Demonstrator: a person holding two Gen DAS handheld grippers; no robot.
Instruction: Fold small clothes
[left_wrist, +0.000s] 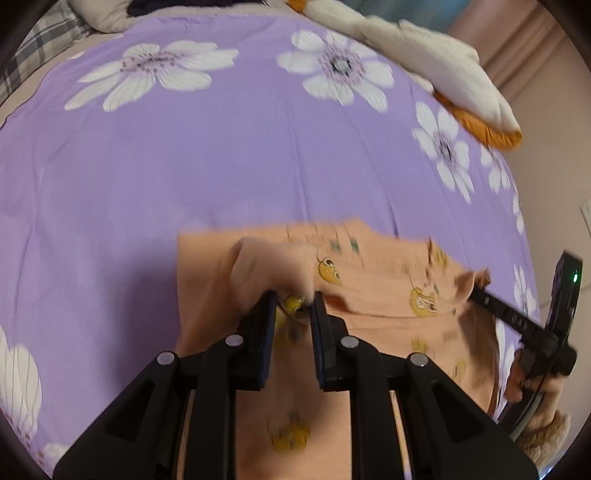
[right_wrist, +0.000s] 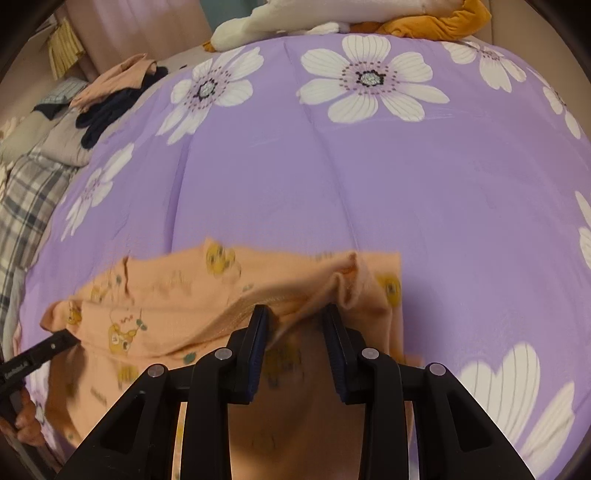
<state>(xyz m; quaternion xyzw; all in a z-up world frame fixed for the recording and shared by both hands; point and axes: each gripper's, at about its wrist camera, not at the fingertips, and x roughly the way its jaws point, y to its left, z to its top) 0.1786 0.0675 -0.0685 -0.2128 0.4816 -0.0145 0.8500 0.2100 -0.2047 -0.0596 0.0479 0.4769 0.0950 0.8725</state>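
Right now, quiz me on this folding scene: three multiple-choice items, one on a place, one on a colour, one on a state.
1. Where does the peach garment lie?
A. On the purple flowered bedspread
B. On a wooden floor
C. In a basket

2. What colour are the flowers printed on the bedspread?
A. Red
B. White
C. Blue

3. What is between the fingers of the left gripper?
A. Nothing at all
B. A dark sock
C. A bunched fold of the peach garment

Answers:
1. A: purple flowered fabric surrounds the garment in both wrist views.
2. B: the petals are white around darker centres.
3. C: peach cloth with a yellow cartoon print sits bunched between the two black fingers in the left wrist view.
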